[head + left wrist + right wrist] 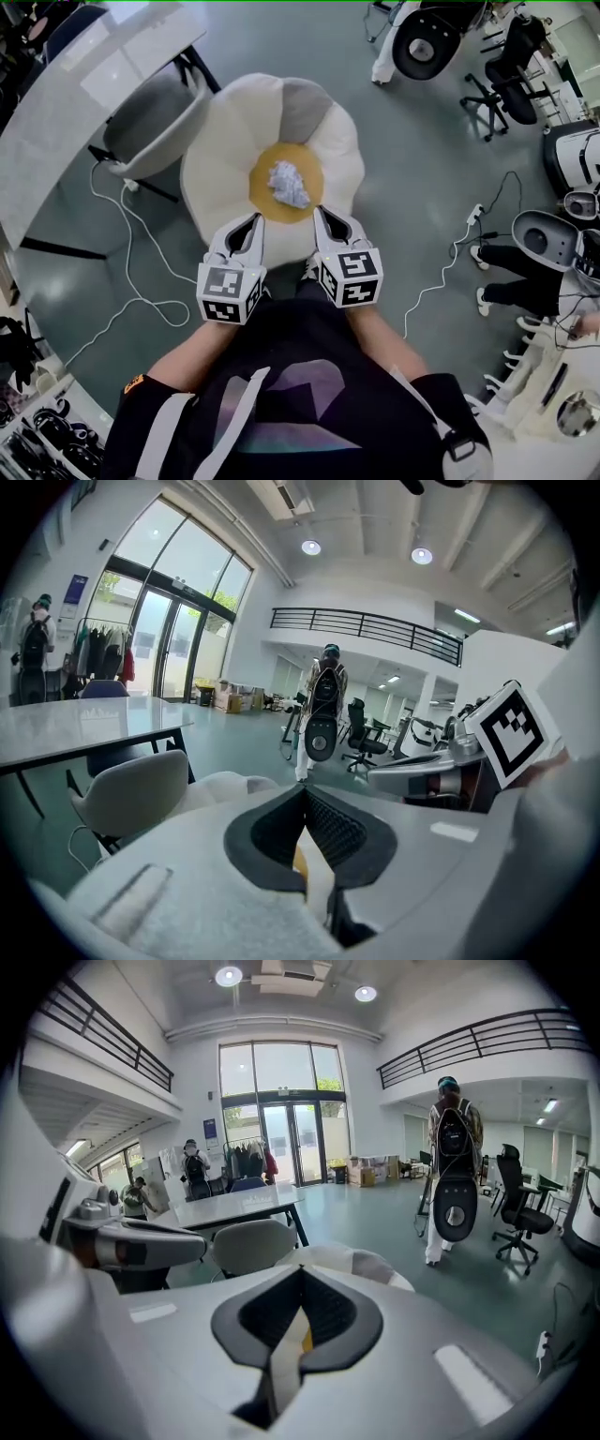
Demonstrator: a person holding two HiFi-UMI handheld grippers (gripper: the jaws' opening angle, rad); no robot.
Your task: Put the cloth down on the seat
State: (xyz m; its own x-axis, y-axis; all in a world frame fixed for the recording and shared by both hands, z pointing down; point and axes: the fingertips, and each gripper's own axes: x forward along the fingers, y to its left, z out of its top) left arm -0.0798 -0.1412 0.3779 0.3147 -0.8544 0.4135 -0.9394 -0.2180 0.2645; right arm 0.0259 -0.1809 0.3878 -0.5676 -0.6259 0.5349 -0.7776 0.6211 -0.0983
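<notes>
One big flower-shaped seat [225, 141] filled the middle of the head view, its pale petals spread over the grey floor, just beside a grey chair [155, 131]. At the heart of the seat sat a round yellow centre [267, 199].

Below that, close to the person's body, the left gripper [253, 220] and the right gripper [322, 214] were held side by side over the seat's near petals. Both pointed forward and somewhat down toward the yellow disc. In each gripper view the jaws were closed tip to tip, with nothing pinched between the pads. A thin pale and yellow sliver showed in the gap behind the tips; it was probably the seat seen through the opening, though the view there was too cramped to be sure.

Smallest of all, the cloth [289, 184] lay as a crumpled white wad on the yellow centre, slightly toward the right of it. It was apart from both grippers and touched by neither. It lay ahead of the two tips and almost midway between their lines, a little nearer the right gripper. Its longer side ran from far-left to near-right in the head view, so its near end angled toward the right tip.

Judged from this, the cloth was already down on the seat. Any further reach for it would fall most naturally to the right gripper, straight ahead and slightly inward.
</notes>
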